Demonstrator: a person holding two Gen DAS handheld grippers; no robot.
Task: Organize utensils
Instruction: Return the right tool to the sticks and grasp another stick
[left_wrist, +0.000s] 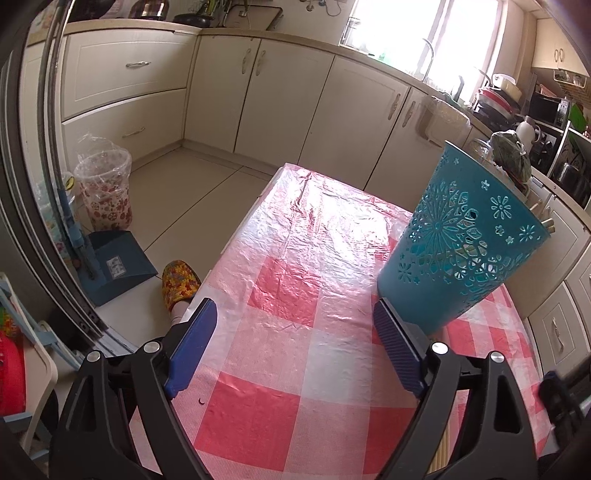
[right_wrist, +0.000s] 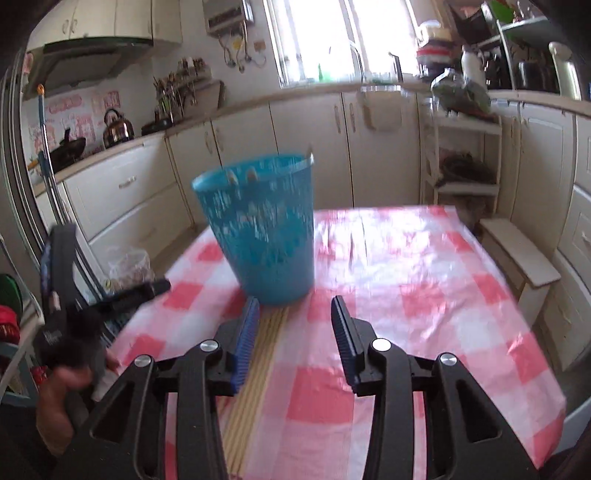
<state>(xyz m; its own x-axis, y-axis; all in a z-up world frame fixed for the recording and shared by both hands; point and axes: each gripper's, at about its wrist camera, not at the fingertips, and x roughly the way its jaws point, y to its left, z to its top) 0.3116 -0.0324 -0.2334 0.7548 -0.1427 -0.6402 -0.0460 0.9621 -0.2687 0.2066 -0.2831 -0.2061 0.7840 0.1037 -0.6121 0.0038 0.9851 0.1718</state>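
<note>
A teal cut-out basket (left_wrist: 461, 251) stands on the red-and-white checked tablecloth (left_wrist: 295, 258), with several utensil ends (right_wrist: 242, 175) poking above its rim. My left gripper (left_wrist: 295, 308) is open with nothing between its pads, and its right finger is close to the base of the basket. In the right wrist view the basket (right_wrist: 262, 236) is just ahead of my right gripper (right_wrist: 295, 302), which is open and holds nothing. A bundle of pale wooden chopsticks (right_wrist: 258, 369) lies flat on the cloth under its left finger. The same bundle of chopsticks (left_wrist: 441, 454) shows at the bottom of the left wrist view.
A person's hand (right_wrist: 55, 387) holds the left gripper (right_wrist: 74, 295) at the table's left edge. A cream stool (right_wrist: 517, 254) and a white rack (right_wrist: 461, 158) stand to the right. On the floor are a floral waste bin (left_wrist: 105, 192), a blue dustpan (left_wrist: 118, 266) and a slippered foot (left_wrist: 179, 284).
</note>
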